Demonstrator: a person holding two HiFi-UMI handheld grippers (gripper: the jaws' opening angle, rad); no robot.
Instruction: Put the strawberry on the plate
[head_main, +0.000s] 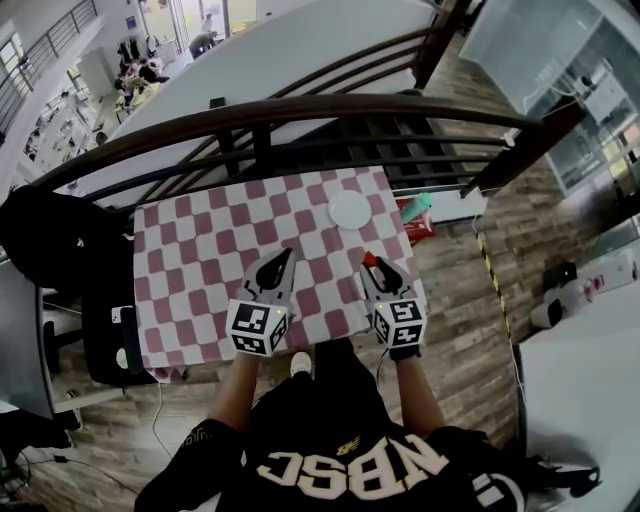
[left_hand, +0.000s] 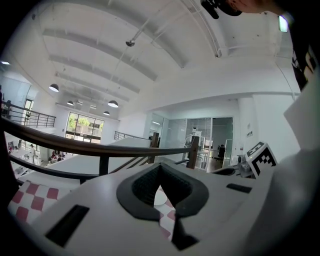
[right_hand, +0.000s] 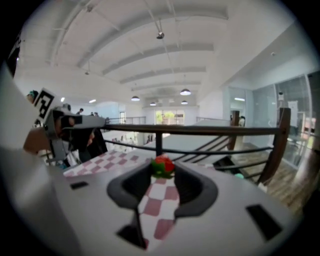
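Note:
A small red strawberry (right_hand: 163, 165) with green leaves sits pinched between the tips of my right gripper (right_hand: 164, 171), which is shut on it. In the head view the strawberry (head_main: 368, 260) shows as a red spot at the tip of the right gripper (head_main: 371, 264), held above the red-and-white checked tablecloth (head_main: 200, 260). The white plate (head_main: 350, 210) lies on the cloth at the far right, a short way beyond the right gripper. My left gripper (head_main: 284, 258) hovers over the middle of the cloth, jaws shut and empty. Through its jaws a sliver of the plate (left_hand: 160, 198) shows.
A dark curved railing (head_main: 300, 115) runs just behind the table. A green and red object (head_main: 416, 216) lies past the table's right edge. A black chair or bag (head_main: 50, 240) stands to the left, and a white table (head_main: 580, 390) stands at the right.

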